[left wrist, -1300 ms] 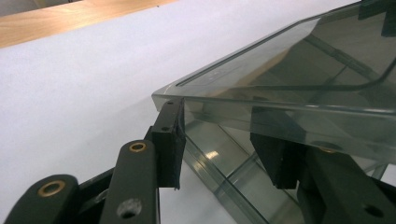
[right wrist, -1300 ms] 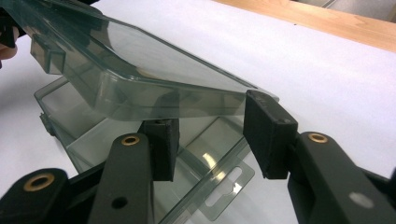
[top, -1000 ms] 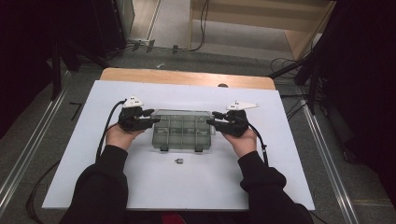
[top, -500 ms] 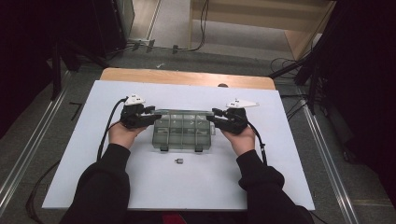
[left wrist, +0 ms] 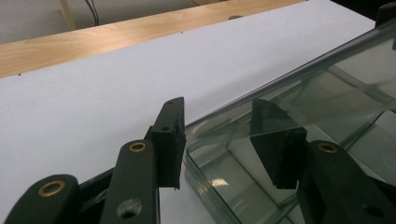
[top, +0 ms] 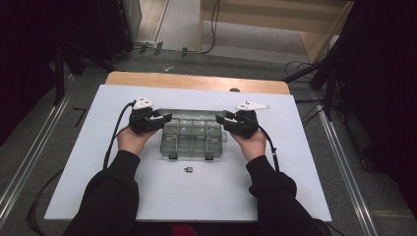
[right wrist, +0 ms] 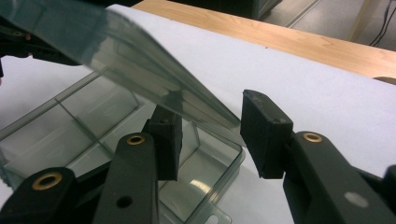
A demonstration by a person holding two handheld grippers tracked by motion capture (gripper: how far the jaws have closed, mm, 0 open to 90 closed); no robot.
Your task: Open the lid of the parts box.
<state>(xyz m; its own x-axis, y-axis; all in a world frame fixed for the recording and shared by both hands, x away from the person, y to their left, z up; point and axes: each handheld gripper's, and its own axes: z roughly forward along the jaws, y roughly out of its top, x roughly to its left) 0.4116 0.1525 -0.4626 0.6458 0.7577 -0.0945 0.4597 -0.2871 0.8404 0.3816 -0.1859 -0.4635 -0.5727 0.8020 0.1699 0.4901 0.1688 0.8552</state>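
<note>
**Mid-lift on the organizer lid, both ends**

Currently we have the clear compartment box at the centre of the white table, lid raised and tilted back. Left gripper and right gripper each straddle a lid end so it swings evenly on its hinge, we think. Jaws sit part-open around the lid edge; whether the pads actually press, we cannot tell. A small dark part lies on the table just in front of the box, well clear of the swing.
</note>
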